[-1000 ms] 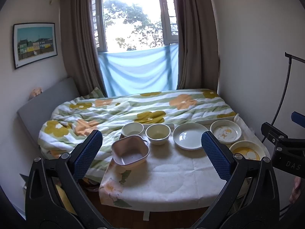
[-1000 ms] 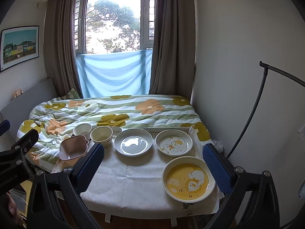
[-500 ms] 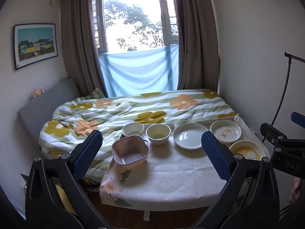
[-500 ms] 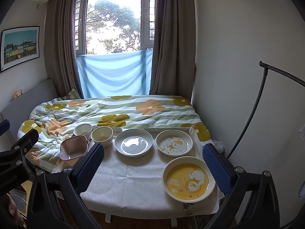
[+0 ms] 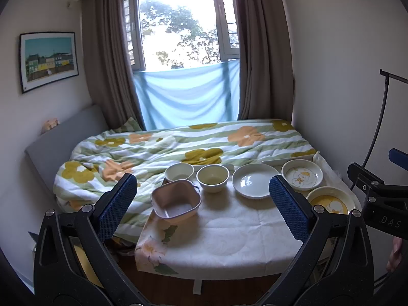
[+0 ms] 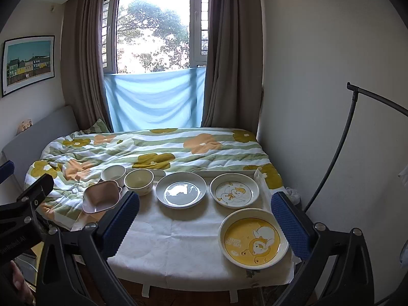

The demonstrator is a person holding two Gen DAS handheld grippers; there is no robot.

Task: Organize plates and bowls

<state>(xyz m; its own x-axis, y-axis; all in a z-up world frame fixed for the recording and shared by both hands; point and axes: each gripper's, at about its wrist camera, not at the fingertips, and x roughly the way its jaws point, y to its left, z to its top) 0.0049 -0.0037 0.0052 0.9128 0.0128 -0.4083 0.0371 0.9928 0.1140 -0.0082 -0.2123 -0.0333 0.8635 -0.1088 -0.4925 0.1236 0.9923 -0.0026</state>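
Both tongs hang wide open above the near edge of the tabletop (image 6: 178,242), gripping nothing. The left tongs (image 5: 201,204) face the pink square bowl (image 5: 176,202) at the left corner; the right tongs (image 6: 204,221) sit over the cloth, with the yellow cartoon plate (image 6: 253,238) just inside the right blue pad. Along the far edge runs a row: a small white bowl (image 6: 113,173), a cream bowl (image 6: 139,181) just beside it, a plain white plate (image 6: 181,189), then a white plate with a duck drawing (image 6: 234,190). The pink bowl sits in front of the small white one, near it. Behind the tabletop lies a bed (image 6: 153,150) under a flowered quilt, below a curtained window (image 6: 153,30)
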